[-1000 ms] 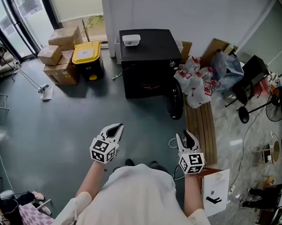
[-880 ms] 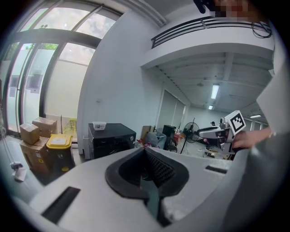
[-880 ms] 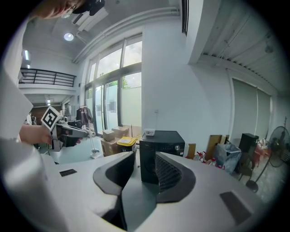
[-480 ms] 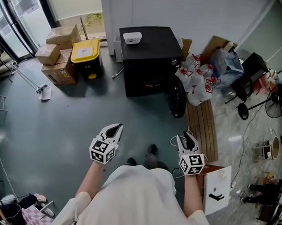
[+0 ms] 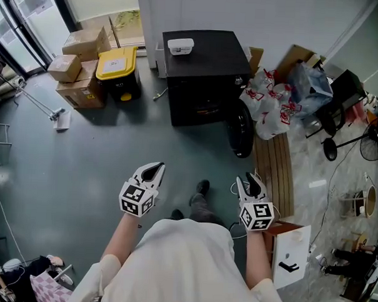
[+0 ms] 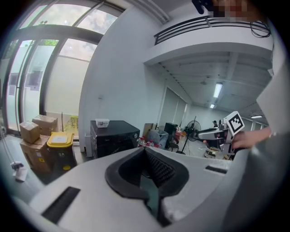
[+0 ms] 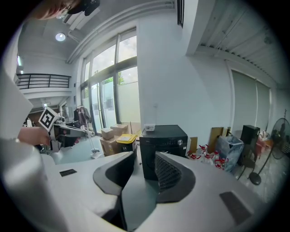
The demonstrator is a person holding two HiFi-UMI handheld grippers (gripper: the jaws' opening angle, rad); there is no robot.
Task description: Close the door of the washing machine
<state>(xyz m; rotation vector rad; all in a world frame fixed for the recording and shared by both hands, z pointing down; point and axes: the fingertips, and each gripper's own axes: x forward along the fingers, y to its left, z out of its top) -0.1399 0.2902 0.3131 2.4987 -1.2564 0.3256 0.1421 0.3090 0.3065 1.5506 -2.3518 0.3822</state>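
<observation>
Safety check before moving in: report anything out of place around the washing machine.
The round door of the black washing machine stands swung open, jutting out over the floor near the plastic bags. A small white container sits on the machine's top. Nothing looks spilled or damaged.

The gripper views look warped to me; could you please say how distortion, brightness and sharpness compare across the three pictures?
Head view: even daylight, sharp; the black washing machine shows little front detail. Left gripper view: strong fisheye bend, black corners, bright windows washed pale. Right gripper view: same bend and dark corners, the machine crisp, windows overexposed.
</observation>
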